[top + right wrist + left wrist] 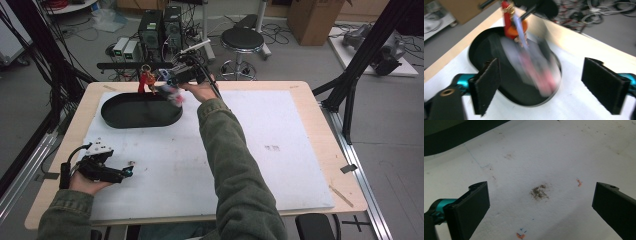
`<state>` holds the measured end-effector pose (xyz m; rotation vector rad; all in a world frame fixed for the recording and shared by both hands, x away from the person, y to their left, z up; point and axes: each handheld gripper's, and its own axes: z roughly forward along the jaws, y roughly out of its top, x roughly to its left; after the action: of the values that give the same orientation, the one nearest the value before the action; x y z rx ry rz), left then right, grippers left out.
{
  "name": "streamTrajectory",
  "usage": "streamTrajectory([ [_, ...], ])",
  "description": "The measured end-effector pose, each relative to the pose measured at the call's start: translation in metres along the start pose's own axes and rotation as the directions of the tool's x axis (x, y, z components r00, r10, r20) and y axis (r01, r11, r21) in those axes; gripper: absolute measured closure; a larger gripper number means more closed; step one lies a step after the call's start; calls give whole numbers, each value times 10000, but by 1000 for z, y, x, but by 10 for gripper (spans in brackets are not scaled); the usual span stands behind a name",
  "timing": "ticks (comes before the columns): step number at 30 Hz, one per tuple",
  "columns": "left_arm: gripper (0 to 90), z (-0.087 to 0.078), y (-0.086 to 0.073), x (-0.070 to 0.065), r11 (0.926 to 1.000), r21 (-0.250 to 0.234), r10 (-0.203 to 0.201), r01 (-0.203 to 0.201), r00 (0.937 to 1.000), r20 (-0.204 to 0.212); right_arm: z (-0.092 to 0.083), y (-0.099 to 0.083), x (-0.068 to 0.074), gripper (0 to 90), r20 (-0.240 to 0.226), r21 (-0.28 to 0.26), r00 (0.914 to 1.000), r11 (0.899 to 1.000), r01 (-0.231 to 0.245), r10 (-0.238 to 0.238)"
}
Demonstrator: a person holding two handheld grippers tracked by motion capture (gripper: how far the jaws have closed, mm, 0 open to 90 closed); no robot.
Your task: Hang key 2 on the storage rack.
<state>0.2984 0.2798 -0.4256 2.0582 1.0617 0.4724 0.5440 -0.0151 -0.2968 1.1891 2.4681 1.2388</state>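
A black oval tray [120, 116] lies at the back left of the white board. Above its far rim a black bar [120, 65] carries a red and orange charm [145, 80]. Beside it hangs a pink and white trinket [173, 93], blurred by motion. My right gripper [167, 81] is raised just to the right of these hanging things. In the right gripper view it [539, 85] stands open, with the blurred trinket [536, 70] dangling ahead of the jaws over the tray [486, 47], untouched by either pad. My left gripper [127, 172] rests low at the front left, open [541, 205] with nothing in it.
The white board [280, 165] covers most of the wooden table [320, 95]. It carries a brown stain [539, 192] and small pen marks. Past the table's far edge stand computer towers [160, 30], a black stool [242, 42] and tangled cables. Black frame posts [360, 60] rise at the right.
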Motion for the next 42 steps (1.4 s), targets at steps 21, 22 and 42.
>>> streamTrajectory([
  [21, 17, 2, 0, -2, 9999, 107, -16, 16, 10000, -67, -34, -38, -1, 4, -1001, 572, 9738, 9759, 2105, -2042],
  [22, 17, 2, 0, -2, 9999, 101, -17, 18, 10000, -65, -36, -38, 0, 5, -988, 558, 9736, 9757, 2118, -2057],
  [42, 17, 1, 0, -1, 9999, 98, -68, 69, 9999, -76, -83, -95, -16, 4, -255, -45, 9784, 9787, 2052, -2052],
])
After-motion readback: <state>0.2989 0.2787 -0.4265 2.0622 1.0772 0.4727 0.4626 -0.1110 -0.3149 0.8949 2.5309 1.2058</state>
